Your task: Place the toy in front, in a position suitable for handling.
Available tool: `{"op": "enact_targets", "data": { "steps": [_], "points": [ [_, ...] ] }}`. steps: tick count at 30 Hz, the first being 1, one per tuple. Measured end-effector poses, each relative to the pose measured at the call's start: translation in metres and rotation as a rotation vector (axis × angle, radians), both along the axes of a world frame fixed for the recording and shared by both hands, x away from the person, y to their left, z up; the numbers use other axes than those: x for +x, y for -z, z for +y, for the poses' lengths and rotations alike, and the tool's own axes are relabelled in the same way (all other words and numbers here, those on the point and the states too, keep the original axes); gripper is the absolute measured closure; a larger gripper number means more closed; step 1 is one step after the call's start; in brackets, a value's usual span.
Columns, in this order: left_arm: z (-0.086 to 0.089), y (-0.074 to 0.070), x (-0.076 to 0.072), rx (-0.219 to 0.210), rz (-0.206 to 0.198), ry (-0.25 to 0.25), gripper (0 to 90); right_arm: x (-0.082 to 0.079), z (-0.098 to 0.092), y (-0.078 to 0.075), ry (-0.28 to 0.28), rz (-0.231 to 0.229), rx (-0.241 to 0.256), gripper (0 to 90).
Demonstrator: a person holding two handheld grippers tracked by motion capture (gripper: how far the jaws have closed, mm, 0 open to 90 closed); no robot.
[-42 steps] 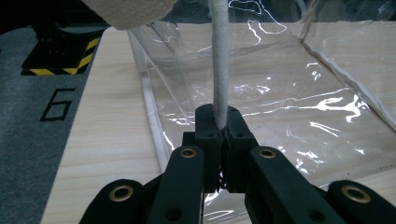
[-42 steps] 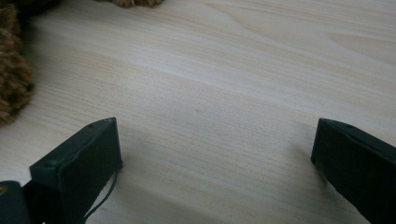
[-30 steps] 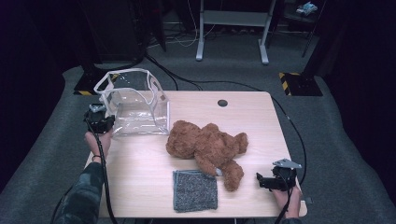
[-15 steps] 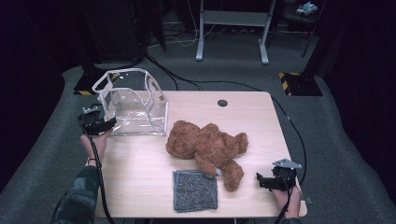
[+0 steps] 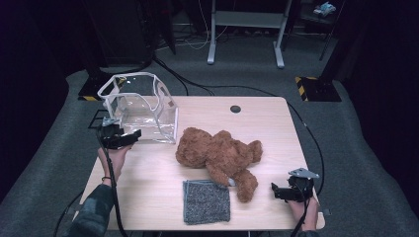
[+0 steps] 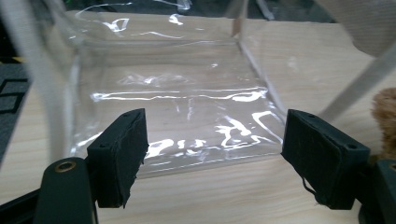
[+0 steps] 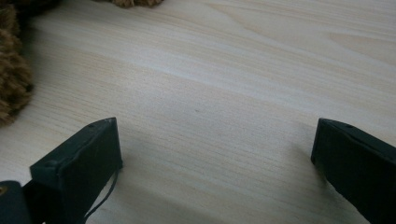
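Left gripper, jaws wide apart, has slid forward to the near wall of the clear plastic bag at the table's far left, so we judge a grasp comes next, while our right gripper stays open near the teddy bear.

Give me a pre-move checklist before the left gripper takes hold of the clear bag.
1. Left gripper open: ok, jaws stand wide apart.
2. Aimed at the clear bag: ok, its near wall lies between the jaws in the left gripper view.
3. Bag upright, mouth open: ok.
4. Jaws touching the bag: cannot tell.
5. Right gripper out of the way: ok, open over bare table at the near right corner.
6. Teddy bear apart from the bag: cannot tell, it lies close.
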State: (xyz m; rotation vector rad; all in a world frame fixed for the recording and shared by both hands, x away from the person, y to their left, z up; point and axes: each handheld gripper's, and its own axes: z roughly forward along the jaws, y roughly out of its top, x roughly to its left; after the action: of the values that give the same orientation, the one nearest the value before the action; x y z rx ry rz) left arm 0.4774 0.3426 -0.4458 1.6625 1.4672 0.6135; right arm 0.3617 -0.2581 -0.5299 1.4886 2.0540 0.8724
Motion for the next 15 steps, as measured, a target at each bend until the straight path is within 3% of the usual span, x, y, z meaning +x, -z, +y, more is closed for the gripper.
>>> {"op": "enact_targets", "data": {
  "steps": [7, 13, 15],
  "points": [
    [-0.049, -0.001, 0.006, -0.009, 0.003, 0.084, 20.8, 0.000, -0.001, 0.000, -0.005, -0.001, -0.002, 0.9],
    [-0.067, -0.001, 0.011, -0.005, 0.003, 0.105, 21.9, 0.000, -0.001, 0.000, -0.006, -0.002, -0.002, 0.9],
    [-0.073, -0.002, 0.014, -0.002, -0.011, 0.096, 28.5, 0.000, -0.001, 0.000, -0.006, -0.002, -0.002, 0.9]
  ]
}}
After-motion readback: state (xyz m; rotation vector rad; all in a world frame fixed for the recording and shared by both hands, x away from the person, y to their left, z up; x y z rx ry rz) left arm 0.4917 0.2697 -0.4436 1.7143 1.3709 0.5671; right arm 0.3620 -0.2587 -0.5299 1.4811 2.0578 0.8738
